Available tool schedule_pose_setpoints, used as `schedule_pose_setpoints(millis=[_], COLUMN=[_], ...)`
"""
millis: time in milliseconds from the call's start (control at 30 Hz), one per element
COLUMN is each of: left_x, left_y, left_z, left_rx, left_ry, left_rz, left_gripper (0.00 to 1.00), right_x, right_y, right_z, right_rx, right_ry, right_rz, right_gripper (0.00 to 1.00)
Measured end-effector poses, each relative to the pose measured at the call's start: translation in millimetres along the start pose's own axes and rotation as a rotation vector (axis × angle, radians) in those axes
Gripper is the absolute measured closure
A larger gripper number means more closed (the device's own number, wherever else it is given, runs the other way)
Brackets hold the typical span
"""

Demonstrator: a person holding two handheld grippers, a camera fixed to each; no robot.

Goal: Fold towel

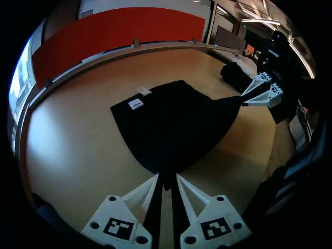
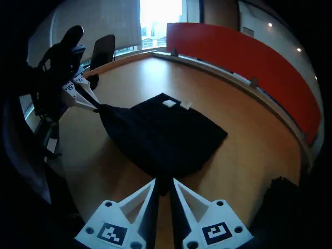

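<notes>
i have the left tongs (image 1: pixel 167 177) closed down to a narrow slit, both fingers pinching one corner of the black towel (image 1: pixel 174 124). in the right gripper view the right tongs (image 2: pixel 164 181) are closed just as tight on another corner of the same cloth. the far half of the towel lies flat around the middle of the worktop (image 1: pixel 74 141), and the near half is drawn out in two points, one running to each pair of tongs.

from the left gripper view i can see the right tongs farther off, toward the worktop's right edge, with the cloth pulled to a taut tip between their fingers. a white label (image 1: pixel 135 103) sits on the flat part of the towel near its far corner, and a second white tag pokes out just beyond it.

a red partition (image 1: pixel 120 29) stands along the far edge of the worktop. a dark heap (image 1: pixel 234 74) of cloth rests near the far right corner, well apart from the towel. in the right gripper view, chairs (image 2: pixel 103 47) stand beyond the worktop by the window.
</notes>
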State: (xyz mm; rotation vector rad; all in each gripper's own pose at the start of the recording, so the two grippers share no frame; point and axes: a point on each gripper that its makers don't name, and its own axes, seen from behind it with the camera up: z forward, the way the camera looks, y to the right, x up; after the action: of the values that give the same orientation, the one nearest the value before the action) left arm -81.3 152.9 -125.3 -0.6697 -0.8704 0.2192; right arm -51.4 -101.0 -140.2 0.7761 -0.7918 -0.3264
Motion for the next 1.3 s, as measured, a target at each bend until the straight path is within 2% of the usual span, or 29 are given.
schedule_pose_setpoints(millis=[367, 667, 1300], left_x=[3, 1, 1], left_y=[7.6, 20.5, 25.2], left_z=[-14.1, -29.8, -46.6], left_rx=[-0.007, -0.036, -0.038], left_ry=[0.000, -0.013, -0.004], left_rz=[-0.024, -0.036, -0.063], left_gripper=[0.87, 0.87, 0.87], right_x=[2, 5, 3], right_y=[-8, -14, -39], right_z=[-15.0, -28.3, -44.9], right_rx=[0.007, 0.014, 0.041], right_ry=[0.004, 0.005, -0.006], right_rz=[0.002, -0.004, 0.003], right_gripper=[0.84, 0.84, 0.84])
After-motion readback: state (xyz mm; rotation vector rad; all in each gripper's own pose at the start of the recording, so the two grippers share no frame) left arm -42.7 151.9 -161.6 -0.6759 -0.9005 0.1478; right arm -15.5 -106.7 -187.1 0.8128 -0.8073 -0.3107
